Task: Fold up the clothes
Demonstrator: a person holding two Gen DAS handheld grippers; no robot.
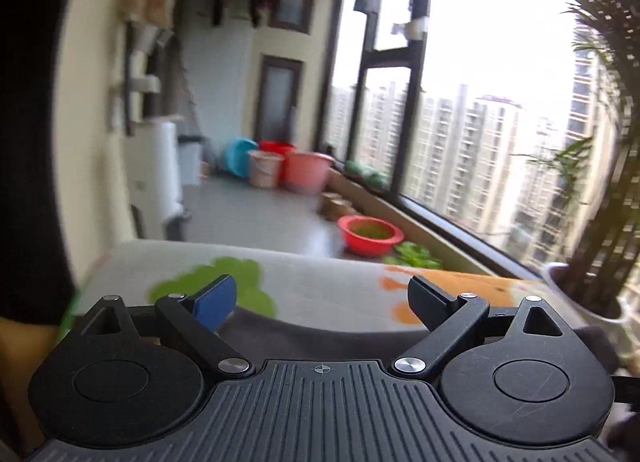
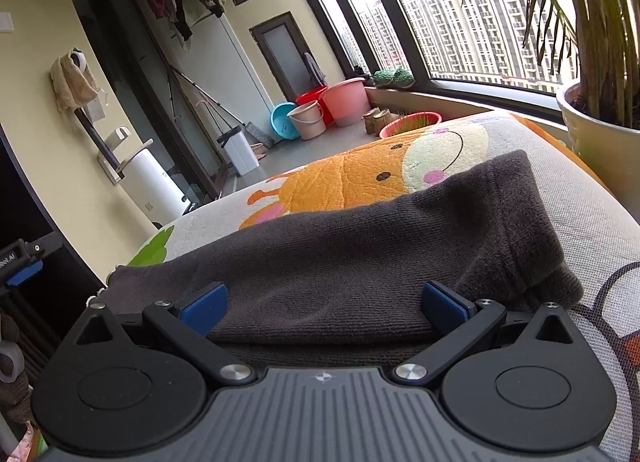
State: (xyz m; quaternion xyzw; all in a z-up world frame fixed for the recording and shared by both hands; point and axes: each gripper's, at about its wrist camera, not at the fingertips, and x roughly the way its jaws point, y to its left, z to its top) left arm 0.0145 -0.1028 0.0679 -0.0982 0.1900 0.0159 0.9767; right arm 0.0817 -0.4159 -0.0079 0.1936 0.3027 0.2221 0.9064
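Garment: dark grey knitted garment (image 2: 360, 254), folded into a long thick bundle and lying across the cartoon-print blanket (image 2: 348, 178) on the tabletop. I read that shape as a fold already made, with the piece left flat so it keeps its form.
Left tongs: my left tongs (image 1: 320, 302) stand spread wide, with nothing between the fingers; only a dark strip of the garment (image 1: 320, 332) shows just below and ahead of them. This view is blurred, so I cannot tell whether either finger touches cloth. I judge they are released so the fabric can settle.
Blanket beyond left tongs: green patch (image 1: 236, 282) behind the left finger, orange print behind the right one; the soft cover gives the cloth a clean bed to slide on.
Right tongs: my right tongs (image 2: 324, 308) are also parted, their blue pads (image 2: 204, 308) to either side of the near edge of the bundle. The cloth passes between them but I see no pinch, so I call them released, placed ready to take that edge.
Garment end: the hemmed end (image 2: 536, 262) lies ahead and to the right of the right tongs, slightly curled.
Far right: a potted palm (image 2: 600, 142) stands beyond the blanket's edge, well clear of the garment.
Next move, my judgement: smooth or fold the bundle again.
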